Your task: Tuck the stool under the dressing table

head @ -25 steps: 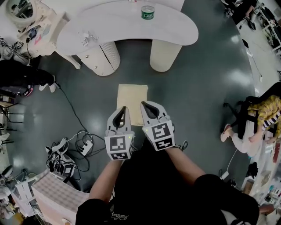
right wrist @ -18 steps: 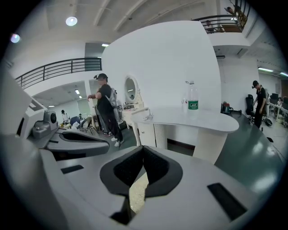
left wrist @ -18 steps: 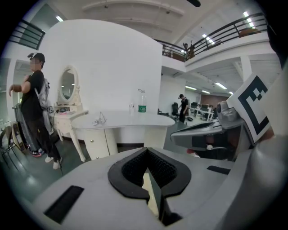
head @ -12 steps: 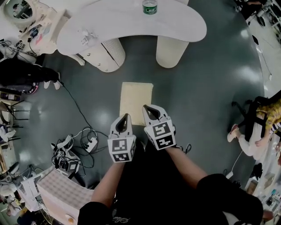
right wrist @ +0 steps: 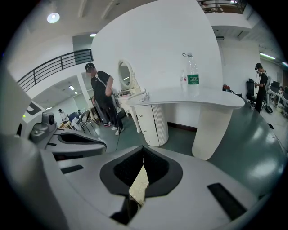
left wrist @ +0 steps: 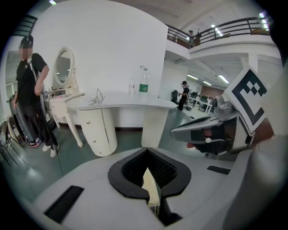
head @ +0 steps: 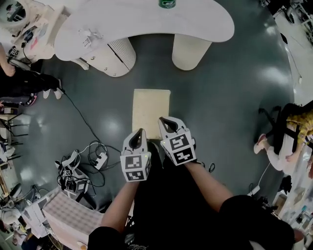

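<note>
The left grey two-jaw gripper (head: 139, 132) and the right grey two-jaw gripper (head: 165, 120) are seen clenched on nothing, side by side above the near edge of the pale beige square-topped stool (head: 151, 107). The stool is stood on the dark floor, short of the gap between the pedestals of the white curved dressing table (head: 146, 24). It is judged rigid, fairly light and likely to slide, and is best pushed at its near edge.

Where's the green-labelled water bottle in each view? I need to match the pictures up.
Head view: the green-labelled bottle is at the top edge, near the middle, cut off by the frame.
Left gripper view: the bottle stands upper centre, on the tabletop.
Right gripper view: the bottle stands upper right of centre, on the tabletop.
Shared landmark: the white dressing table under it.
</note>
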Tool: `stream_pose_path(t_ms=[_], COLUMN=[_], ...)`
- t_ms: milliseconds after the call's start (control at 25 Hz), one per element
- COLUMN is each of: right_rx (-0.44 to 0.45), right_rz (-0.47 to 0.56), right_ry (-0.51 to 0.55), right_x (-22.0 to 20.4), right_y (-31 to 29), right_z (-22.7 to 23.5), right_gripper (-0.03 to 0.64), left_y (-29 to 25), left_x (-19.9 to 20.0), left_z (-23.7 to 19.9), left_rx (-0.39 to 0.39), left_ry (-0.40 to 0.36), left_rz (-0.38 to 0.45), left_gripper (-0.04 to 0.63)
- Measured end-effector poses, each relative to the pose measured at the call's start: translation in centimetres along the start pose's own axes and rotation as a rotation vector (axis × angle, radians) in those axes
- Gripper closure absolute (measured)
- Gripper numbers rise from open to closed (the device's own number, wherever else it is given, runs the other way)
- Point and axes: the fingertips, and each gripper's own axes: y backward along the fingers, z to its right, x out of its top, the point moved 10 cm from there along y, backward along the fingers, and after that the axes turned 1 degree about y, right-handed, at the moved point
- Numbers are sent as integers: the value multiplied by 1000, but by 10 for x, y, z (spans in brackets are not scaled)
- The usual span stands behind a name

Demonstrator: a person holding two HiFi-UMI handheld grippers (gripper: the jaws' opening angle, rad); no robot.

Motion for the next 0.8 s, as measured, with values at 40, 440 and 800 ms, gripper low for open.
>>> stream_pose_path(t_ms=[40,440,800], right_rx=[-6,-40,-82], right_rz=[-8,-123,-216], right_ry=[-3,-65,-140], right_x=[-2,-30,-94], right_y=[-5,-66,-121], right_z=[2,13,38], right_gripper=[611,611,611], left_y=[-5,-73,-135], left_x=[-1,-28,-78], left_z=[-4,-43,-72], left_rx=[-4,-28,-53], left_ry=[-1,-32,36], left_rz=[-7,-109,-179], left_gripper=[589,589,589])
